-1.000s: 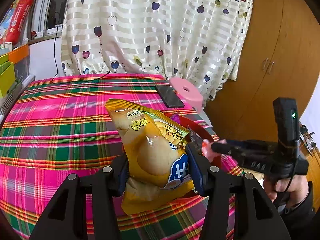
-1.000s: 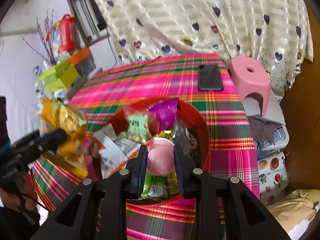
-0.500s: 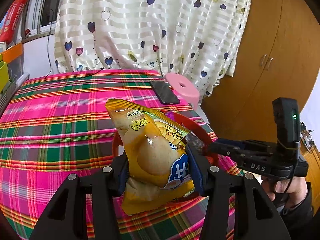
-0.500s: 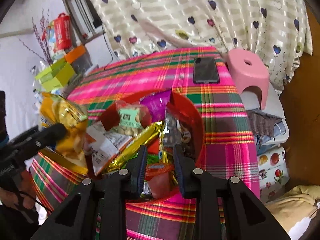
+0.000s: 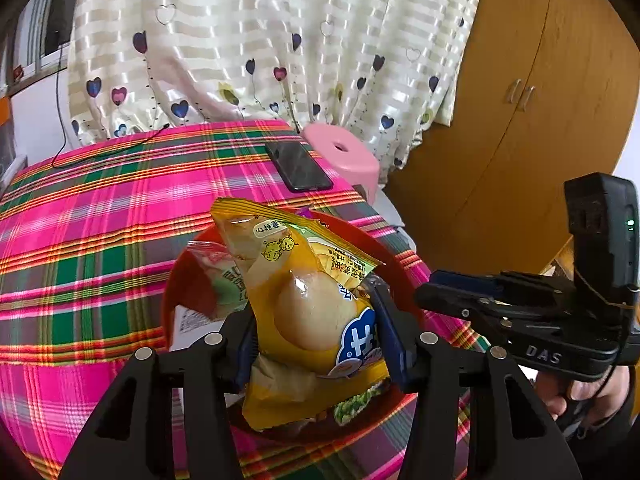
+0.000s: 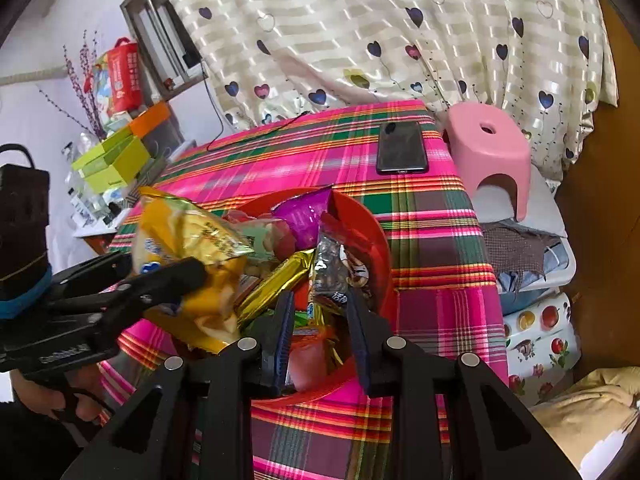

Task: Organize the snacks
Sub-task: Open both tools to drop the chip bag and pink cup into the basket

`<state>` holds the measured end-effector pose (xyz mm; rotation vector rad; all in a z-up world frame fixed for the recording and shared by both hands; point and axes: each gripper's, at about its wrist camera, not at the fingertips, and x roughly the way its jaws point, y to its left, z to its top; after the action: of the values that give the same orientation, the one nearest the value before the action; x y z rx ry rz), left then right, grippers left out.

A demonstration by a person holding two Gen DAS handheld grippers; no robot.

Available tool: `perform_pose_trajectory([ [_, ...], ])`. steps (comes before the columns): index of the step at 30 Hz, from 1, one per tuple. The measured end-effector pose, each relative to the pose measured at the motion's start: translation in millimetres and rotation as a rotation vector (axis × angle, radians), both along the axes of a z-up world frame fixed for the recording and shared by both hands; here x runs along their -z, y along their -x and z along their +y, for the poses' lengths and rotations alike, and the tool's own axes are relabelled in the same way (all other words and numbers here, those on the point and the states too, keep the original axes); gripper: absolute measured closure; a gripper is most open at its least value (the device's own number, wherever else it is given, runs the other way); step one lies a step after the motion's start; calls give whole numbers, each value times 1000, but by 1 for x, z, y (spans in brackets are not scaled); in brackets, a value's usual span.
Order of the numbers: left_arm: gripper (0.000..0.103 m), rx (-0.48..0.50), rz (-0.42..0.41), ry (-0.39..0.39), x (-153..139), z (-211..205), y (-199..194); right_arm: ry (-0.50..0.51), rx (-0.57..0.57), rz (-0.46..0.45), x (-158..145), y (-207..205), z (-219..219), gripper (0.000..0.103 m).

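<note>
The left gripper (image 5: 316, 332) is clamped on a yellow bag (image 5: 304, 312), its blue pads pressing both sides of the bag's bulging middle; the bag stands upright, lifted over the near-left part of a red bowl (image 5: 176, 280). From the right wrist view the same yellow bag (image 6: 188, 248) hangs at the left edge of the red bowl (image 6: 372, 236), pinched in the left gripper (image 6: 160, 272). The right gripper (image 6: 320, 320) points down into the near side of the bowl with its jaws a narrow gap apart; wrappers show between the pads, but whether the pads press on any of them cannot be told. In the bowl lie a purple packet (image 6: 304, 216), a gold bar (image 6: 276, 284), a dark packet (image 6: 340, 268) and a pale green packet (image 5: 224, 276), heaped and overlapping. The bowl sits on a plaid cloth (image 5: 80, 240) near its right edge. A phone (image 6: 402, 148) lies flat on the cloth, far of the bowl, well apart from it. A pink stool (image 6: 488, 152) stands just right of the table. A hand (image 5: 580, 392) holds the right gripper (image 5: 436, 292) at the right of the left wrist view.
</note>
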<state>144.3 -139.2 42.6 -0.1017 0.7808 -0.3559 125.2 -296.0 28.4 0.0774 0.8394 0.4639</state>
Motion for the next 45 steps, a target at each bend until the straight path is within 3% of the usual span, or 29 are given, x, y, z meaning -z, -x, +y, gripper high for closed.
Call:
perform_pose_trajectory([
  [7,49,-9,22,-38,8,-8,-11,-5,5,13,5,-4,-5,78],
  [19,42,-42,-15,-38,1,0,-8,-1,10,15,6,-5,-3,72],
  [38,42,-128,-63,-13,-10,46,36,10,7,-35,-7,15,9,69],
  [45,46,-195,-53,13,-2,76,49,34,-42,-39,-3,21,29,81],
])
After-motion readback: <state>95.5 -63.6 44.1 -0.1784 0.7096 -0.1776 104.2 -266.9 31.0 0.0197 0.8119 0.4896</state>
